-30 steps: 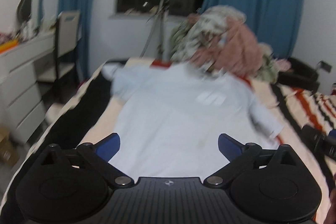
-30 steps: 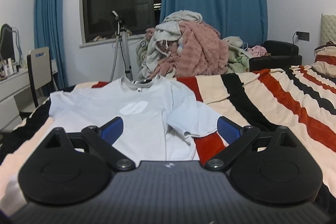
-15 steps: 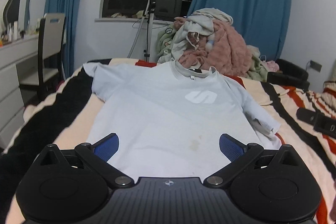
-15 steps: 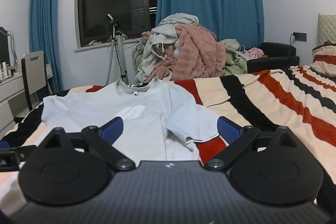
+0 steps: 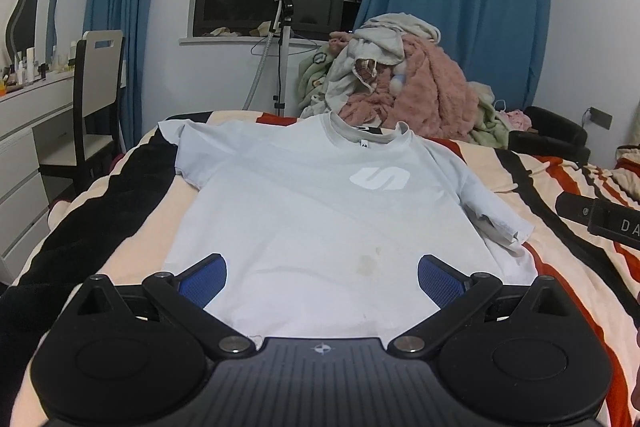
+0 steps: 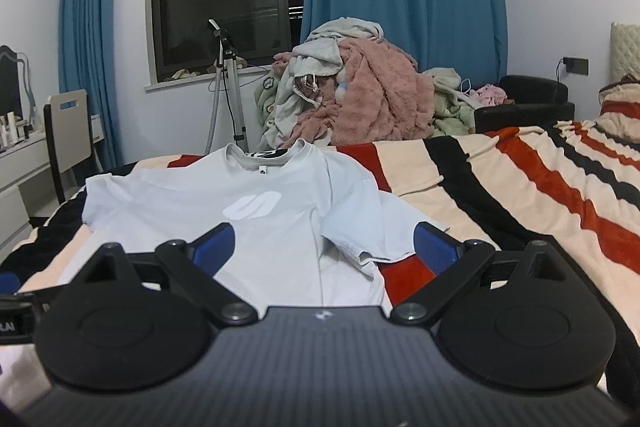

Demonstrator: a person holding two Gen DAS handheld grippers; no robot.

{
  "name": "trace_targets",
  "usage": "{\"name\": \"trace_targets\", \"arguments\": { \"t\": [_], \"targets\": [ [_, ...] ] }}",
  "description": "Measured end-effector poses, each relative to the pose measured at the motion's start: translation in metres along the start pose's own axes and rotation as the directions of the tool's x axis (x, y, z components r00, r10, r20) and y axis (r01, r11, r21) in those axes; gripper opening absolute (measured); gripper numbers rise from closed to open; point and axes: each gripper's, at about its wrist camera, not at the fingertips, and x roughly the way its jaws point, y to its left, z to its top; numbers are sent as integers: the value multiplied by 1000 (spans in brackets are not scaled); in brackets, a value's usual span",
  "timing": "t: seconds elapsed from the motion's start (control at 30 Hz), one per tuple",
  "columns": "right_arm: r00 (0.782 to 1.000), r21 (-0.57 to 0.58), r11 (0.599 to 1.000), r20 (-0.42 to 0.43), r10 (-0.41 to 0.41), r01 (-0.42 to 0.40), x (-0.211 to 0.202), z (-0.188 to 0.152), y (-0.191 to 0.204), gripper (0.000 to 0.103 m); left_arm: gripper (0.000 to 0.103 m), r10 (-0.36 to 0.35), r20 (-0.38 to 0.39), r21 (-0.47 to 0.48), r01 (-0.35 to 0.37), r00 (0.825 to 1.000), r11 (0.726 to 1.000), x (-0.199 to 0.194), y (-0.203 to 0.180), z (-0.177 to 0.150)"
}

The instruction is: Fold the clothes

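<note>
Pale T-shirt bears a white "S"-shaped logo.

Readable marks: few, mostly cut off

The T-shirt bears a white S-shaped logo on its chest, toward one o'clock. At three o'clock of the left view, the right gripper shows the letters "DA", the rest cut off. The small neck label is too small to read.

A: Item on the striped blanket?
B: One pale T-shirt, flat, front up, collar far.
A: The left gripper?
B: Jaws spread, over the hem, holding nothing.
</note>
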Motion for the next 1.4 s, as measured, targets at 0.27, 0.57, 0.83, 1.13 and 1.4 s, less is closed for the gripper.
{"name": "trace_targets", "arguments": {
  "t": [0.27,0.57,0.83,1.13,1.4],
  "targets": [
    [998,-60,998,51,-28,31,-9,12,-2,97,103,21,-15,-37,-22,1000,999,-1,7,-3],
    [992,436,899,-101,80,-28,85,46,-110,97,103,19,-70,-83,-25,997,996,10,9,-9],
    [954,671,733,-278,109,112,205,-19,-194,69,103,-28,-97,-209,8,995,978,43,13,-13],
    [959,568,823,-244,144,20,267,-26,-182,10,103,-6,-90,-175,-10,996,985,73,7,-21],
    [984,116,988,-158,-87,106,307,87,-164,6,103,-13,-67,-171,2,998,985,96,6,-21]
  ]
}}
